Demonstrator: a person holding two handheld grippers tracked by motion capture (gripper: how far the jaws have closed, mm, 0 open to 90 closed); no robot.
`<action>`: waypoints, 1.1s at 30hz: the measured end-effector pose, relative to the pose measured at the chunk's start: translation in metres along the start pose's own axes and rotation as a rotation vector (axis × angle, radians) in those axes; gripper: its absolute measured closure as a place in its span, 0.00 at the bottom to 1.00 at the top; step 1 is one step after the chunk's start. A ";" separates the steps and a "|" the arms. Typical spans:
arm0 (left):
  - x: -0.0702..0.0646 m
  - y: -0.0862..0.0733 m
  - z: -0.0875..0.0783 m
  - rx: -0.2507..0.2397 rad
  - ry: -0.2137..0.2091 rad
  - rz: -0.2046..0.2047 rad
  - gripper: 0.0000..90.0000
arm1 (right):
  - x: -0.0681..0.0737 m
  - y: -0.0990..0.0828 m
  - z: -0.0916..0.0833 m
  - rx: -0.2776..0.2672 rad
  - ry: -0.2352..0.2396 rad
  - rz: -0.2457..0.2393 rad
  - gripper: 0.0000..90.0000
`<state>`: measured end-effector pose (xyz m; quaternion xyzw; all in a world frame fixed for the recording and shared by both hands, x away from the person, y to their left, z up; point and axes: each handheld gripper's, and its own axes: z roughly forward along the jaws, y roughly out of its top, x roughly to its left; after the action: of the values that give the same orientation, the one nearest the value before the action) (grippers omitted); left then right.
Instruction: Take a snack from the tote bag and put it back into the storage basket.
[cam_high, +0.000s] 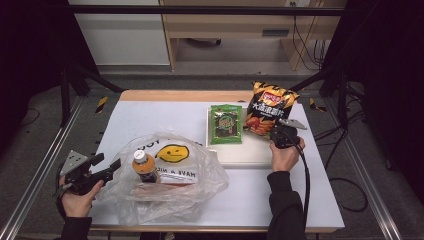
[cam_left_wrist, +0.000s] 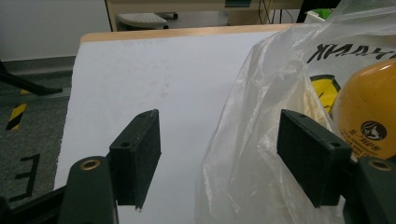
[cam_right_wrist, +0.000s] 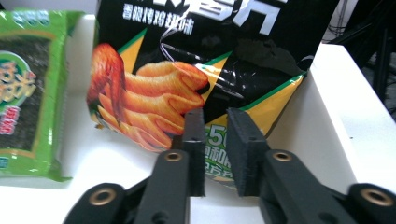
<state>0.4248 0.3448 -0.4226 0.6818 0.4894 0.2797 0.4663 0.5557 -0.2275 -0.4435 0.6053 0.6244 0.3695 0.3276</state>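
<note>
Two grippers: one per hand, both at the table (cam_high: 310, 200), well apart.
Right gripper (cam_right_wrist: 215, 140): at the near edge of the chip bag (cam_right_wrist: 210, 70); jaws only a narrow gap apart, the bag's bottom edge sits btwn them, pads don't look pressed on it, so loosely open. In the high view it's at (cam_high: 280, 134), hand (cam_high: 285, 155) just behind.
Chip bag: black & orange, lying on the white tray (cam_high: 250, 155) at the far right of the table, top end twd the far edge.
Green packet (cam_high: 226, 124): flat on the same tray, just left of the chip bag, close but can't tell if touching.
Left gripper (cam_left_wrist: 219, 149): near left corner, jaws wide apart; the clear plastic bag (cam_left_wrist: 261, 154) bulges into the gap against the right-hand pad; no pinch.
Plastic bag: crumpled, smiley print, near-left part of the table.
Bottle (cam_high: 143, 165): orange, white cap, inside the plastic bag, leaning.
</note>
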 end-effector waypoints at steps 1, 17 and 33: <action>0.000 0.000 0.000 0.000 0.001 0.000 0.33 | 0.001 0.001 -0.001 -0.011 0.005 -0.008 0.78; 0.000 0.001 -0.001 -0.006 0.003 0.000 0.34 | -0.009 0.018 -0.030 -0.187 0.082 0.029 0.45; -0.001 0.001 0.000 -0.004 0.003 0.004 0.34 | -0.009 0.068 -0.028 -0.235 0.118 0.029 0.31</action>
<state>0.4250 0.3439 -0.4217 0.6813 0.4882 0.2826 0.4665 0.5666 -0.2390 -0.3711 0.5488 0.5861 0.4800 0.3535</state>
